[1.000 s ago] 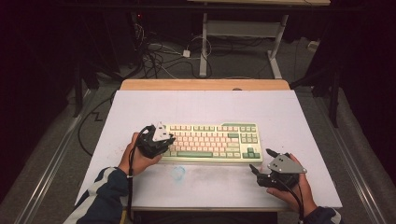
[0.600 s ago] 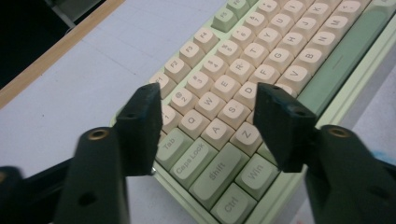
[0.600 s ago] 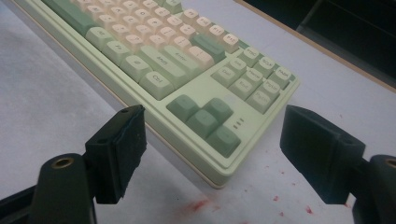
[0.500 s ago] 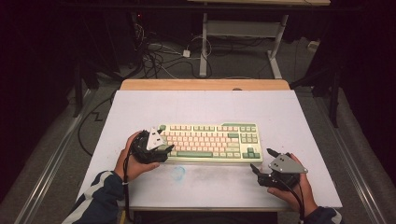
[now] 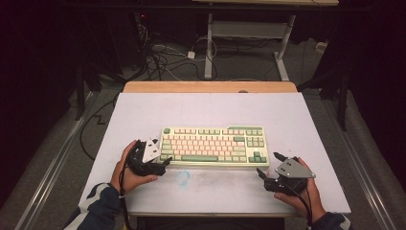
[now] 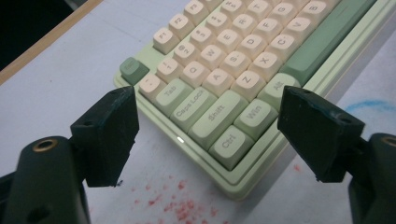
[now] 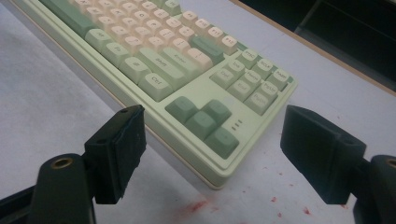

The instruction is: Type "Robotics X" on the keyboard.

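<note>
The keyboard (image 5: 214, 146) lies flat near the middle of the white table (image 5: 143, 110), long side across, front edge toward the person. The left gripper (image 5: 163, 165) sits at the keyboard's left front corner; its jaws have just been opening and now stand wide apart, with the corner (Ctrl, Win, Shift keys) between them but neither pad pressing on the case, as the left gripper view shows (image 6: 219, 135). The right gripper (image 5: 269, 165) rests just off the right front corner, jaws likewise spread, the arrow-key corner (image 7: 205, 123) framed between the pads with a clear gap on both sides. Judged step: both grippers are lined up on opposite front corners, likely ahead of a two-handed grasp to lift or shift the keyboard; no grip is made yet. The next move would call for easing each gripper forward so the pads straddle the case edge, then closing both together and keeping the board level. The keyboard is a compact model: pale green case, cream letter keys, darker green spacebar, Esc and arrow keys. Red flecks (image 6: 180, 205) and a faint blue smear (image 5: 183, 178) mark the table near its front edge.
</note>
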`<state>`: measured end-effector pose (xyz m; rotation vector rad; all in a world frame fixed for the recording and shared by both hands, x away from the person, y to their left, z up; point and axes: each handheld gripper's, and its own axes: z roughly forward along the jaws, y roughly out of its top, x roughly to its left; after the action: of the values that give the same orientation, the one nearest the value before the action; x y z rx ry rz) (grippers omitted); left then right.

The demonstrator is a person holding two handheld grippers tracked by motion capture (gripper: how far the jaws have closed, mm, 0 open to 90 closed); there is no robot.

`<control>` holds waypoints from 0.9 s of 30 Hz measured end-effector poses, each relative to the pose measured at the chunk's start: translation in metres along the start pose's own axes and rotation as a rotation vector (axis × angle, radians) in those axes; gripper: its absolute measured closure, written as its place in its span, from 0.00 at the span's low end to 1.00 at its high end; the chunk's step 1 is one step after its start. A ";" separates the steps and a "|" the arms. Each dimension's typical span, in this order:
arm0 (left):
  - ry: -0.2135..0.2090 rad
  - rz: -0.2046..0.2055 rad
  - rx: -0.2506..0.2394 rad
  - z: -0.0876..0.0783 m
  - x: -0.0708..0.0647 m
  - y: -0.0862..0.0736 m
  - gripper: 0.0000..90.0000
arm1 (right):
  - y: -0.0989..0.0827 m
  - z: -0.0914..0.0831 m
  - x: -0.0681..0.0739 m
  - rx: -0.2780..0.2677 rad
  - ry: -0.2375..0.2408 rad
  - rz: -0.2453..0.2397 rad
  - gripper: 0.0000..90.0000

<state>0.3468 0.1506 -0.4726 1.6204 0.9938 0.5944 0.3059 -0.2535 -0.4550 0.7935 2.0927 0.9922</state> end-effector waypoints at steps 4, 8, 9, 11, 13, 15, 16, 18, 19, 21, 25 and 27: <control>0.015 -0.018 0.002 -0.005 0.004 -0.002 0.24 | 0.000 0.000 0.000 0.000 0.002 -0.005 0.26; 0.037 -0.025 0.012 -0.008 0.008 -0.005 0.29 | 0.000 0.000 0.000 0.002 0.004 -0.002 0.26; 0.035 -0.030 0.013 -0.010 0.009 -0.005 0.29 | 0.000 0.001 0.000 0.002 0.004 -0.002 0.26; 0.037 -0.035 0.012 -0.012 0.010 -0.005 0.32 | 0.000 0.001 0.000 0.004 0.004 -0.004 0.26; 0.032 -0.046 0.007 -0.015 0.010 -0.004 0.35 | 0.000 0.001 0.000 0.002 0.005 -0.006 0.26; 0.020 -0.056 0.016 -0.017 0.011 -0.003 0.38 | 0.000 0.001 0.000 0.003 0.004 -0.004 0.26; 0.016 -0.053 0.020 -0.017 0.011 -0.002 0.42 | 0.000 0.001 0.000 0.003 0.006 -0.005 0.26; 0.011 -0.058 0.021 -0.018 0.011 0.003 0.53 | 0.000 0.001 0.001 0.004 0.008 -0.007 0.26; -0.003 -0.068 0.024 -0.019 0.011 0.005 0.61 | 0.000 0.001 0.001 0.004 0.008 -0.008 0.26; -0.032 -0.083 0.025 -0.021 0.010 0.009 0.75 | 0.000 0.001 0.001 0.005 0.008 -0.007 0.26; -0.062 -0.058 0.057 -0.020 0.006 0.010 0.93 | 0.000 0.002 0.001 0.007 0.009 -0.007 0.26; -0.070 -0.052 0.063 -0.019 0.003 0.010 0.96 | 0.000 0.002 0.001 0.007 0.010 -0.009 0.26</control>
<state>0.3366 0.1624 -0.4580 1.6544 1.0088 0.4725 0.3065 -0.2517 -0.4565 0.7833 2.1079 0.9862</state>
